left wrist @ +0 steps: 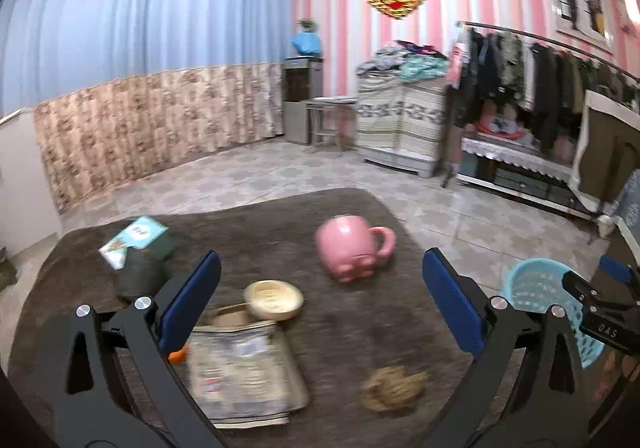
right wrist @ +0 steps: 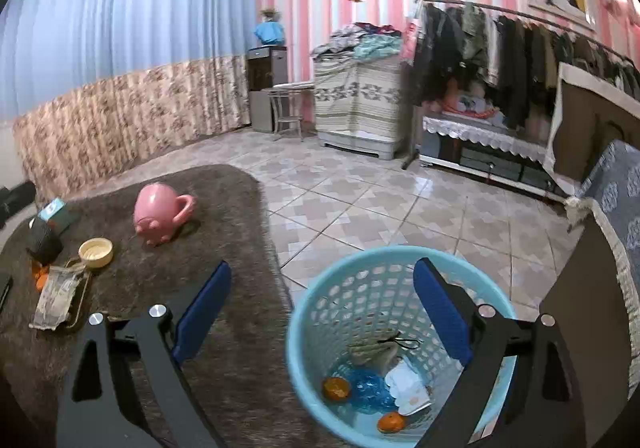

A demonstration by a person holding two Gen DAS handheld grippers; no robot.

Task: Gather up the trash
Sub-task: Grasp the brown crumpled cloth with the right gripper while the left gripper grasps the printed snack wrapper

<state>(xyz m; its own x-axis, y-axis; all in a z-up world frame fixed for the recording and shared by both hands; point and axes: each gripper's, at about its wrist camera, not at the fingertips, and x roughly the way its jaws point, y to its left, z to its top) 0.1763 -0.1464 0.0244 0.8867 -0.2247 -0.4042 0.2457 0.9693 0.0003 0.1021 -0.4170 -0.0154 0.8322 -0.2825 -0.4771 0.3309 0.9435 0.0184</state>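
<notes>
A brown rug (left wrist: 248, 216) covers the tabletop in a pink-striped room. Left gripper (left wrist: 322, 302) and right gripper (right wrist: 322, 302) both gape, empty. Only the right view shows peels inside the basket (right wrist: 320, 312).

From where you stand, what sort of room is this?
Most likely a lived-in room of a home, perhaps a bedroom. A clothes rack full of hanging garments lines the pink striped wall, blue curtains cover the left side, and a pink mug lies on a brown-covered table.
</notes>
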